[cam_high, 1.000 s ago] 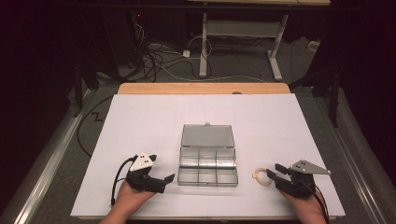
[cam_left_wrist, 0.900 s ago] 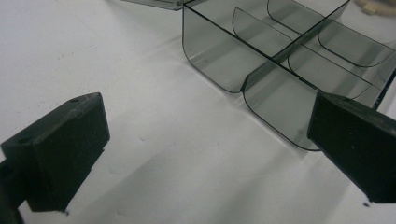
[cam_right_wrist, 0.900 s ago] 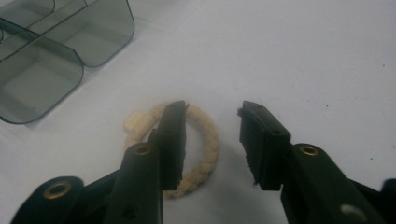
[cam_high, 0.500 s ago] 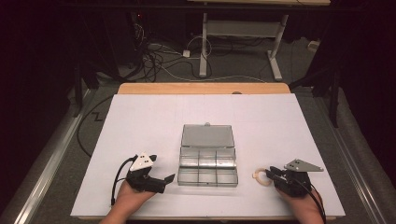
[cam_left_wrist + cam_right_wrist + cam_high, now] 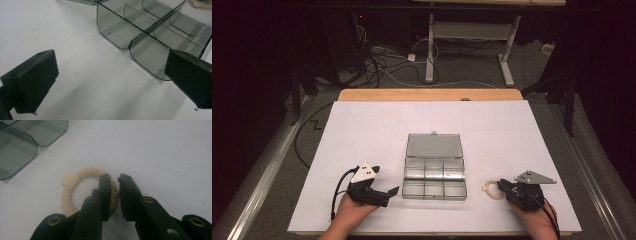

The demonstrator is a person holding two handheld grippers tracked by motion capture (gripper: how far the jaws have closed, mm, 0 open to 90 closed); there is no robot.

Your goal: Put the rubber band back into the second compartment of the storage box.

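A clear plastic compartment box (image 5: 434,186) lies open mid-table, its lid (image 5: 434,145) flat behind it and its cells empty. A pale braided cord ring (image 5: 491,189) lies on the white table just right of the box. My right gripper (image 5: 503,187) is down at the ring (image 5: 86,173). One jaw stands inside the loop and one outside, with the cord's right side in the narrow gap; the jaws have just been closing and a sliver of gap remains. My left gripper (image 5: 391,194) rests left of the box, wide open with nothing between its jaws (image 5: 111,58), facing the box's near corner (image 5: 150,57).
The white sheet (image 5: 362,130) covers the table, with a wooden strip (image 5: 427,94) along its far edge. Beyond lie the dark floor, cables (image 5: 382,60) and a white desk frame (image 5: 467,35). The table's front edge is just below both hands.
The right gripper's jaws have narrowed around the ring's near side. Both hands, the left gripper, the box and the ring have stayed where they were.
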